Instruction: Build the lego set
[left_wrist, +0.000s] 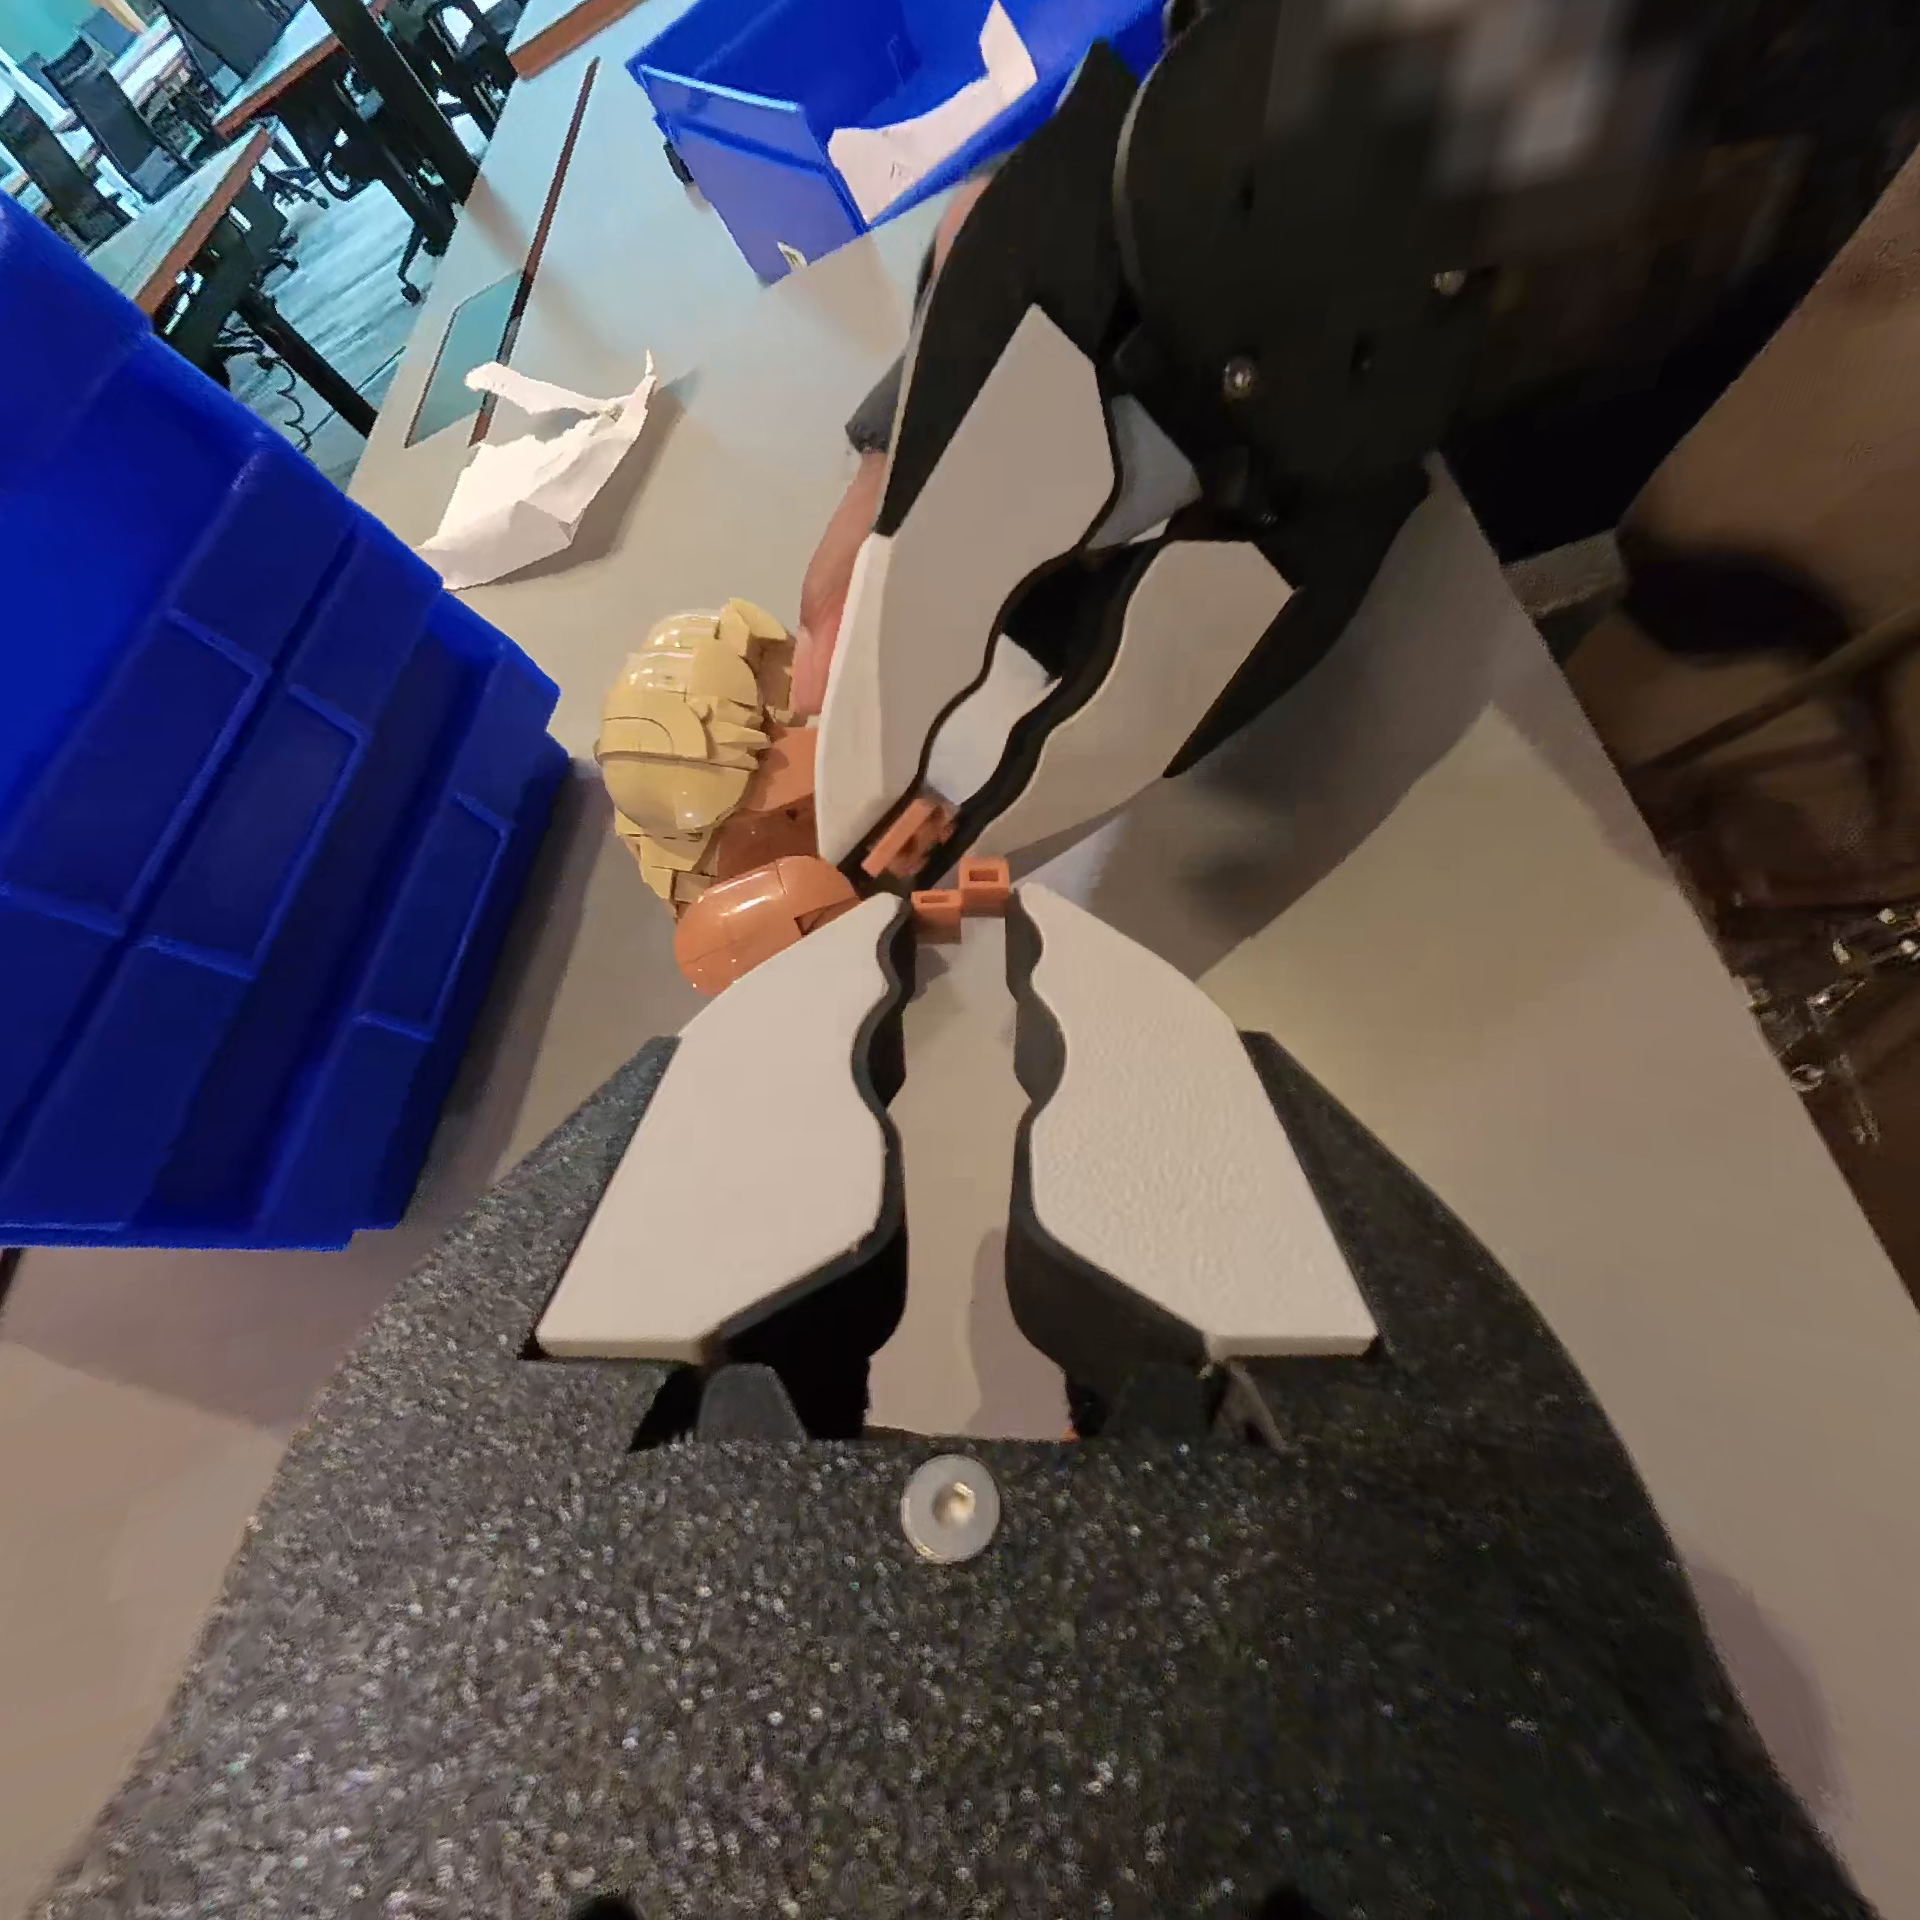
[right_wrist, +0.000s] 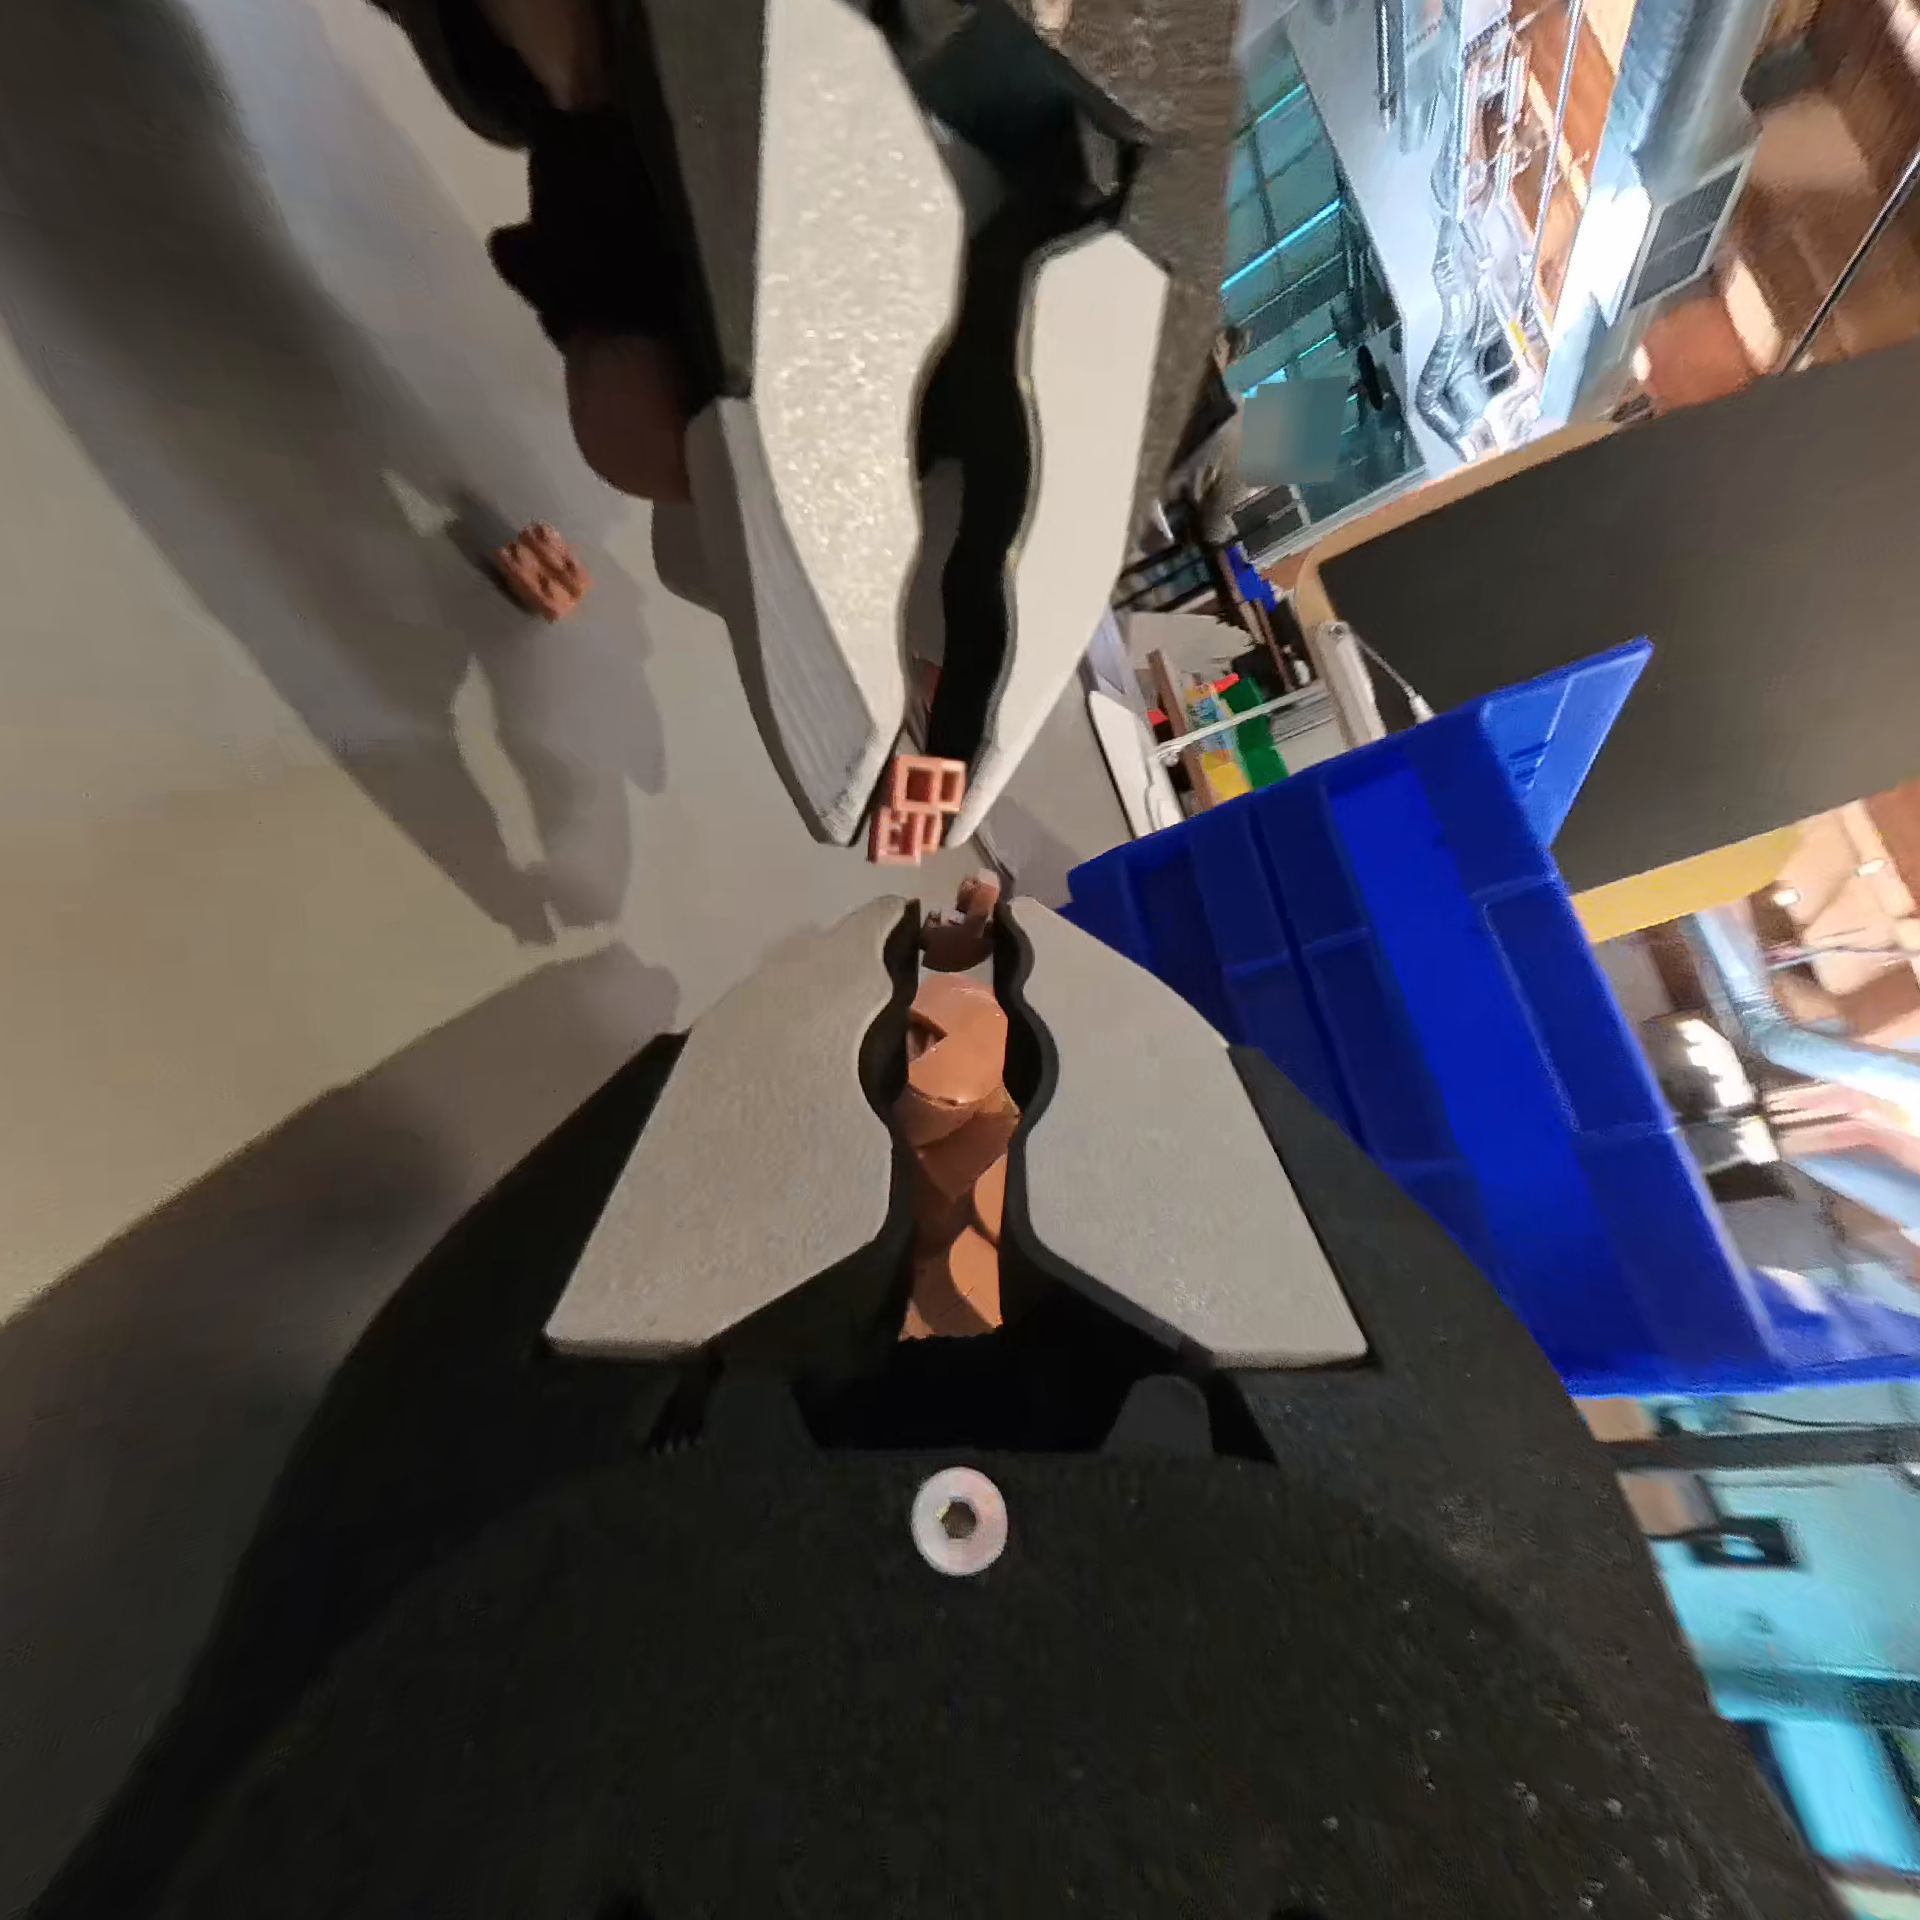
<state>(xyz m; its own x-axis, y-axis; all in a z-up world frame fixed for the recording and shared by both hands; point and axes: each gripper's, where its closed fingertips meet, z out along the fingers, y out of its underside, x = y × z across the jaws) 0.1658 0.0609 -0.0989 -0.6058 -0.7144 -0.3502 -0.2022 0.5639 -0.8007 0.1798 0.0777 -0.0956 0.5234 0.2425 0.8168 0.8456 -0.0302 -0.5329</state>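
My left gripper (left_wrist: 961, 902) is shut on a small orange-brown brick (left_wrist: 964, 891) at its fingertips. It enters the right wrist view (right_wrist: 916, 831) from the top, with the same brick (right_wrist: 920, 812) in it. My right gripper (right_wrist: 958, 916) is shut on the brown part of a lego figure (right_wrist: 954, 1101), which fills the gap between its fingers. In the left wrist view the right gripper (left_wrist: 896, 850) comes in from the upper right. There the figure (left_wrist: 748, 925) shows a tan hair piece (left_wrist: 681, 727). The two grippers are tip to tip, and the brick is just short of the figure's stud end.
A large blue bin (left_wrist: 208, 831) stands close on the left and another (left_wrist: 831, 125) at the back. Crumpled white paper (left_wrist: 540, 468) lies on the grey table (left_wrist: 1455, 1143), whose edge runs along the right. A loose brown brick (right_wrist: 540, 574) lies on the table. The blue bin (right_wrist: 1403, 1039) also shows in the right wrist view. Both grippers' tips are close together, under 4 cm apart. It is some 7 cm from my right tips to the tan hair piece (left_wrist: 681, 727).
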